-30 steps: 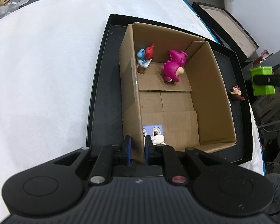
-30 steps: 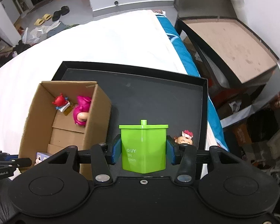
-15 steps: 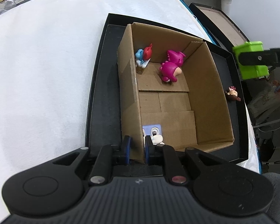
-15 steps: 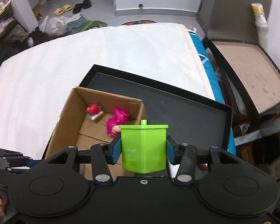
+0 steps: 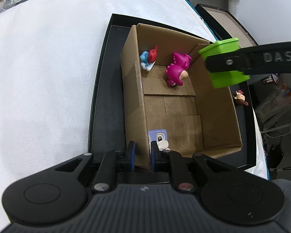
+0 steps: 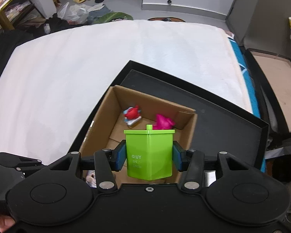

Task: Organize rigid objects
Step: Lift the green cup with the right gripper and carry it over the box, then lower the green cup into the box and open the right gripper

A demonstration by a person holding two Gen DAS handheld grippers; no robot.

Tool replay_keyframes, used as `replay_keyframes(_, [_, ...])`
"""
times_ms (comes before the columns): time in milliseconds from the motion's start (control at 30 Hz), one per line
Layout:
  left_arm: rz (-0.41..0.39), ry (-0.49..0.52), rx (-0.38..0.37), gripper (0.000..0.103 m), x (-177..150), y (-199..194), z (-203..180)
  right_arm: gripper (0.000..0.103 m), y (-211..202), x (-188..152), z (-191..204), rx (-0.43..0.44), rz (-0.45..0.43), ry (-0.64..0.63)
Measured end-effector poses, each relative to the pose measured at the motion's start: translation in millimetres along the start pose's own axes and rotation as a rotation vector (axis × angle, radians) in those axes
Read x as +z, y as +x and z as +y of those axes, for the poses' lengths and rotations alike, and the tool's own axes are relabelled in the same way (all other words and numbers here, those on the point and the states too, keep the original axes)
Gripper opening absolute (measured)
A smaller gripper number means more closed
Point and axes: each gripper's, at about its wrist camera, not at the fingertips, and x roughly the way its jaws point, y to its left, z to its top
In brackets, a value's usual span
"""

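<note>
Clamped on the near left wall of the cardboard box (image 5: 219,116), the left gripper (image 5: 142,153) has 1 blue pad outside the wall and 1 inside, pinching the cardboard between them. Across from it, the right gripper (image 6: 149,156) holds a green lidded container (image 6: 149,153) by its 2 sides, pads pressed flat against it, hanging over the right side of the open box. That box sits on a black tray (image 5: 106,89), which lies on a white padded surface (image 5: 44,68). Inside the box, at the far end, a magenta dinosaur figure (image 5: 176,69) lies near the right wall, and a blue and red figure (image 5: 148,58) leans against the left wall. Just beside the left gripper's inner pad is a small toy with cartoon eyes (image 5: 160,137), possibly on a lilac card, though it is half hidden. Out on the tray, right of the box, lies a little brown-haired figurine (image 5: 240,98).
</note>
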Motion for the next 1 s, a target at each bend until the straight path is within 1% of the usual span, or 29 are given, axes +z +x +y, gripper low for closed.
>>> replay_keyframes(267, [0.012,-0.018,-0.018,0.013,2.7,2.1,5.5,0.047,20.1,-0.9,10.9,0.046,0.026,0.034])
replay_keyframes(633, [0.008,-0.029,-0.025,0.013,2.5,2.2,8.6,0.047,44.4,-0.4,24.8,0.054,0.035,0.053])
replay_keyframes(833, [0.007,-0.026,-0.021,0.013,1.4,1.6,7.9,0.048,58.3,1.3,24.3,0.066,0.037,0.127])
replay_keyframes(933, [0.004,-0.034,-0.023,0.013,1.4,1.0,9.1,0.049,66.4,-0.4,21.6,0.098,0.047,0.175])
replay_keyframes(1000, [0.000,-0.034,-0.018,0.013,1.4,0.7,8.7,0.049,68.2,-1.8,22.4,0.119,0.040,0.181])
